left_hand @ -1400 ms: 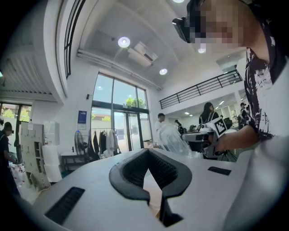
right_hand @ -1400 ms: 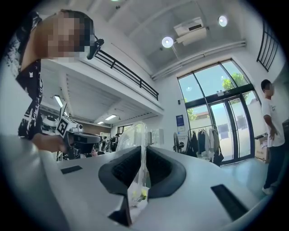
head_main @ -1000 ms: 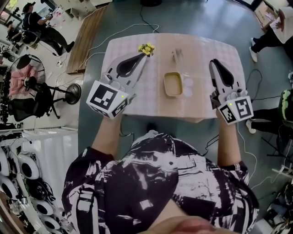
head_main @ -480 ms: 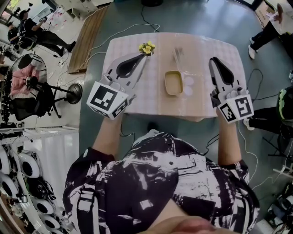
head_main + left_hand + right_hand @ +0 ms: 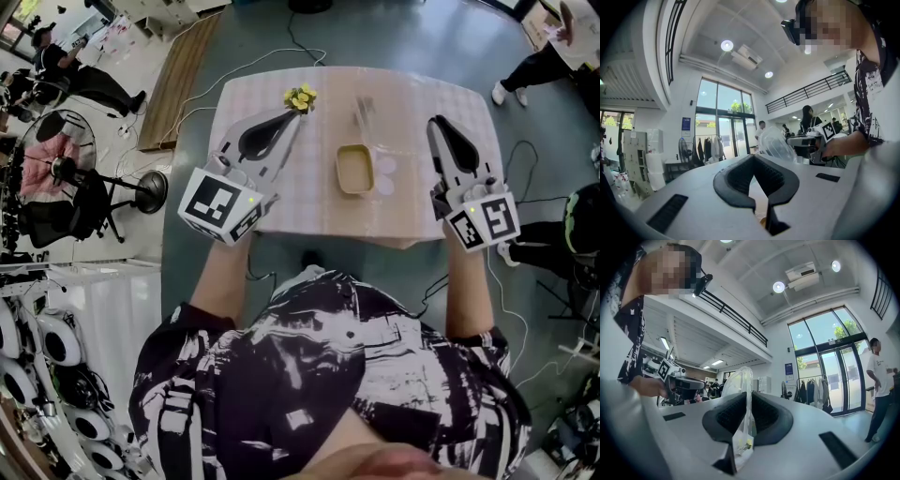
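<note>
Clear plastic bag (image 5: pixel 741 378), looking light, limp and slippery, sits pinched edge-on in your right claw (image 5: pixel 748 401); best held by a gathered fold; your left claw (image 5: pixel 753 161) is clenched on nothing visible.

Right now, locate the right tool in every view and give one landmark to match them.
Head view: the right tool is at the right, over the table's right end.
Left gripper view: the tool is right of centre, the clear bag at its tip.
Right gripper view: the tool sits bottom centre, jaws shut on that bag.
Shared landmark: the person's black-and-white shirt, in all three.
</note>
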